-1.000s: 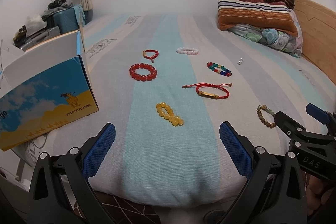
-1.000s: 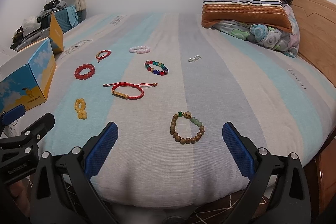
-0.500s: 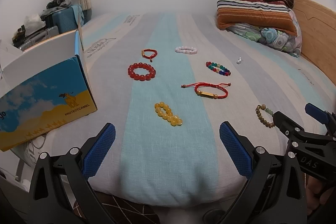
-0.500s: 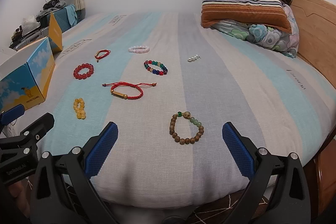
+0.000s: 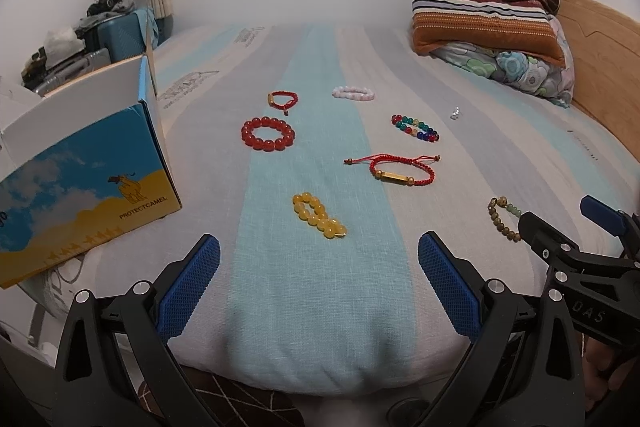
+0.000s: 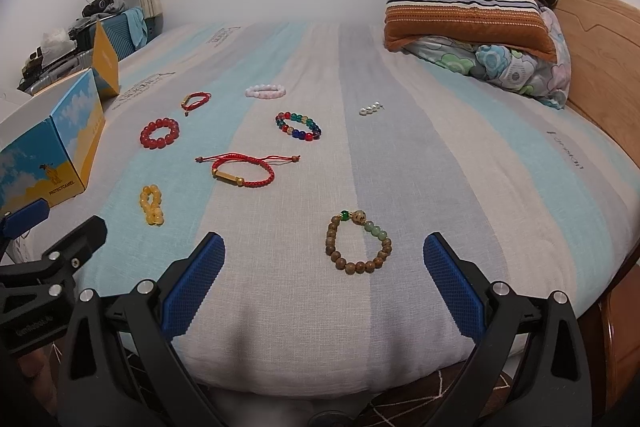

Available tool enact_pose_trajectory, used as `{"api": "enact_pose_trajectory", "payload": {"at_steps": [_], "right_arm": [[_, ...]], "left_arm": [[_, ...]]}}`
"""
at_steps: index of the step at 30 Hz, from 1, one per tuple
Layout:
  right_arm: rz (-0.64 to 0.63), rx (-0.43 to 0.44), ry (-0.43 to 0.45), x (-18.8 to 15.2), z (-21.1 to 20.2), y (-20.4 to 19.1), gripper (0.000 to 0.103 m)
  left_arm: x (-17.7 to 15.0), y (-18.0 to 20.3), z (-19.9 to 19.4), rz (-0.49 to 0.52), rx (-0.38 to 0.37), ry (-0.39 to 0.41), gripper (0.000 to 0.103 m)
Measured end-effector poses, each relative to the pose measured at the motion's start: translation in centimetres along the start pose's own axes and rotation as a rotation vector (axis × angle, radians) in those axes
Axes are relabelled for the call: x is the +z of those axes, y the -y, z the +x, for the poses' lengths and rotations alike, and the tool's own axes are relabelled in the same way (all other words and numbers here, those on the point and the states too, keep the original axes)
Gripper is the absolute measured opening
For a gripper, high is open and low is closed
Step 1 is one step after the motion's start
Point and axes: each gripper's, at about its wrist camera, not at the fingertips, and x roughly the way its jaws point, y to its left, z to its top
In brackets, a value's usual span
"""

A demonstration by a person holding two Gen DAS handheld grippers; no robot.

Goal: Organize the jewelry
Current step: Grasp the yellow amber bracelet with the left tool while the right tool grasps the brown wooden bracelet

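Several bracelets lie spread on the striped bed. A yellow bead bracelet (image 5: 319, 215) lies just beyond my open, empty left gripper (image 5: 318, 285). A brown wooden bead bracelet (image 6: 359, 243) lies just beyond my open, empty right gripper (image 6: 324, 285). Farther off lie a red cord bracelet with a gold bar (image 5: 402, 171), a big red bead bracelet (image 5: 267, 134), a small red cord bracelet (image 5: 282, 99), a multicoloured bead bracelet (image 5: 415, 127), a pale pink bead bracelet (image 5: 353, 93) and small pearl pieces (image 6: 371, 107). Both grippers hover at the bed's near edge.
An open blue and yellow cardboard box (image 5: 80, 183) stands on the bed's left side. Stacked pillows and a blanket (image 5: 484, 23) sit at the far right by the wooden headboard (image 5: 600, 59). A cluttered bedside area with a suitcase (image 5: 116, 35) is at the far left.
Both views have shifted very slightly; the bracelets lie where they were and both grippers stay open.
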Motion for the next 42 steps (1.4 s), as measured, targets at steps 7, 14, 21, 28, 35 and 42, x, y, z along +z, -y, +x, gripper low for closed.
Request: {"api": "enact_pose_trajectory", "payload": {"at_steps": [7, 14, 21, 28, 35, 42], "right_arm": [[0.002, -0.019, -0.021, 0.7, 1.6, 0.1, 0.096], [-0.01, -0.037, -0.065, 1.1, 4.6, 0.5, 0.096], [-0.006, -0.049, -0.118, 0.9, 7.9, 1.0, 0.096], [0.059, 0.019, -0.196, 0.2, 10.9, 2.3, 0.096], [0.074, 0.048, -0.205, -0.3, 11.5, 2.7, 0.093], [0.081, 0.05, -0.205, -0.5, 11.3, 3.1, 0.065]], "left_arm": [[0.8, -0.1, 2.2, -0.006, 0.007, -0.026, 0.097], [1.4, -0.5, 5.9, -0.019, 0.029, -0.077, 0.097], [1.4, -0.5, 8.9, -0.015, 0.023, -0.113, 0.097], [0.6, -0.3, 10.9, -0.009, 0.026, -0.141, 0.097], [0.2, -0.2, 11.6, 0.003, 0.032, -0.132, 0.097], [0.1, -0.7, 11.2, -0.004, 0.029, -0.131, 0.067]]}}
